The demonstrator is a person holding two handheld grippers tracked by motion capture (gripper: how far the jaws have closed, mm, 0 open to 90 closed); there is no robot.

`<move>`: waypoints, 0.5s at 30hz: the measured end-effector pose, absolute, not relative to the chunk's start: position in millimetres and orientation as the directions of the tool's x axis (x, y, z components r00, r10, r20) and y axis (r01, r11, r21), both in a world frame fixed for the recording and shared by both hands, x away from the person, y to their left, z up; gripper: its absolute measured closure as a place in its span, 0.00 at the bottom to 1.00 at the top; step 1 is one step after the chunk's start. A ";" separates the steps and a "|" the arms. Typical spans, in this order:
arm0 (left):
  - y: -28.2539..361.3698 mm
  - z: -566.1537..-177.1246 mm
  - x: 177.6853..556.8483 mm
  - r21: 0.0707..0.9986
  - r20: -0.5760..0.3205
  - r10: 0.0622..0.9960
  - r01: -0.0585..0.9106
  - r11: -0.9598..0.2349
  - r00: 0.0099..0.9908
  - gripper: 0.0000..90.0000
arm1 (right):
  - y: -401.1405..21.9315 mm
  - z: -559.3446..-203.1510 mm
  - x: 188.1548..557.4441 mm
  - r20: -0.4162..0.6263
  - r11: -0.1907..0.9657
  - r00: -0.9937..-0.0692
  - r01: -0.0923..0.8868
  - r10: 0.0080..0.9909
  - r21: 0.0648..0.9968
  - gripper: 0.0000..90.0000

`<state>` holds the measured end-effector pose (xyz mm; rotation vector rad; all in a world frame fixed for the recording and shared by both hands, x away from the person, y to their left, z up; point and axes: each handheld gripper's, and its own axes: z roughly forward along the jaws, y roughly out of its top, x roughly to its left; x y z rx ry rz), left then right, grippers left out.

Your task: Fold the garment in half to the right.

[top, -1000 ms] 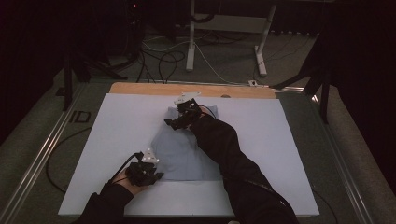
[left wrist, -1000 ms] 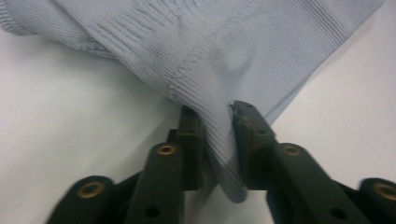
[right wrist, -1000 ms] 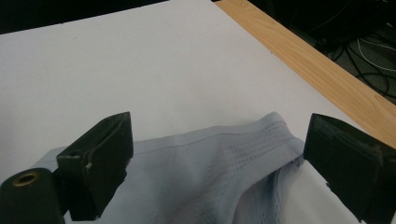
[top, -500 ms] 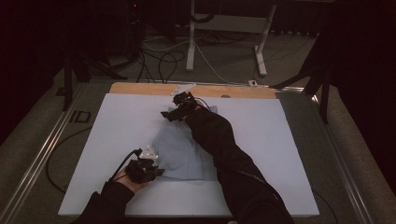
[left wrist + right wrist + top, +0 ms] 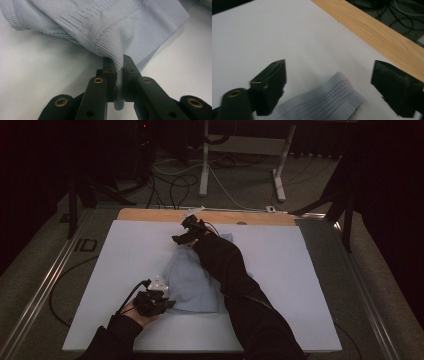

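A light blue knitted garment (image 5: 192, 280) lies crumpled on the white sheet (image 5: 125, 250). At its near left corner my left gripper (image 5: 167, 303) is shut on a fold of its edge; in the left gripper view the fabric (image 5: 100, 22) is pinched between the two pads (image 5: 117, 61). My right gripper (image 5: 181, 239) is at the garment's far end, reaching over it. It is open, and its jaws have just been closing slightly. The garment's ribbed band (image 5: 332, 100) lies under the gap (image 5: 330, 72), and the pads are clear of it.
A strip of bare wooden tabletop (image 5: 250, 217) runs along the sheet's far edge. Behind it the floor holds cables (image 5: 175, 190) and a white desk frame (image 5: 205, 160). A metal rail (image 5: 45, 290) runs down the table's left side.
My right gripper has moved toward the far edge and a little left, over the garment's far end. The left gripper has stayed on the near corner.
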<state>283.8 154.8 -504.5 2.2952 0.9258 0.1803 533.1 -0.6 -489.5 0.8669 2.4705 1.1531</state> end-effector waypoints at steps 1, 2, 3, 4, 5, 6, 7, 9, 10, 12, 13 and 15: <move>155.0 -504.5 284.0 0.615 -0.108 0.662 0.573 -0.542 0.742 0.95 | 1.2 -490.9 534.6 -0.001 0.507 -0.778 0.408 0.628 0.759 0.21; 155.5 -504.5 284.2 0.615 -0.109 0.662 0.574 -0.541 0.741 0.95 | 3.6 -492.1 535.4 0.000 0.509 -0.770 0.421 0.638 0.751 0.24; 155.9 -504.6 284.4 0.615 -0.110 0.663 0.575 -0.540 0.741 0.95 | 5.1 -493.3 536.7 -0.009 0.516 -0.763 0.429 0.647 0.742 0.26; 155.9 -504.8 284.3 0.614 -0.111 0.664 0.576 -0.539 0.740 0.95 | 7.0 -495.2 537.7 -0.005 0.517 -0.762 0.435 0.648 0.737 0.26; 155.7 -505.0 284.1 0.614 -0.112 0.663 0.576 -0.540 0.740 0.95 | 9.3 -497.0 538.4 -0.007 0.519 -0.754 0.445 0.657 0.730 0.28; 155.4 -505.0 284.2 0.613 -0.111 0.663 0.576 -0.541 0.741 0.95 | 11.5 -499.0 539.6 -0.020 0.529 -0.748 0.449 0.663 0.720 0.29; 155.4 -505.0 284.2 0.613 -0.111 0.663 0.576 -0.541 0.741 0.95 | 11.5 -499.0 539.6 -0.020 0.529 -0.748 0.449 0.663 0.720 0.29; 155.4 -504.9 284.3 0.612 -0.111 0.663 0.577 -0.541 0.740 0.95 | 15.6 -502.3 541.2 -0.038 0.546 -0.744 0.454 0.667 0.704 0.30; 155.3 -505.0 284.1 0.611 -0.110 0.663 0.576 -0.542 0.741 0.95 | 16.6 -504.3 542.5 -0.050 0.558 -0.744 0.453 0.667 0.696 0.32; 155.0 -505.3 283.8 0.611 -0.109 0.662 0.575 -0.544 0.742 0.95 | 19.3 -507.3 543.3 -0.056 0.569 -0.740 0.463 0.670 0.679 0.35; 154.9 -505.4 283.9 0.609 -0.107 0.661 0.575 -0.547 0.743 0.95 | 19.6 -508.5 544.1 -0.078 0.586 -0.743 0.453 0.665 0.672 0.36; 154.9 -505.6 284.1 0.609 -0.110 0.662 0.576 -0.545 0.742 0.95 | 20.8 -510.7 544.5 -0.083 0.594 -0.741 0.459 0.666 0.661 0.40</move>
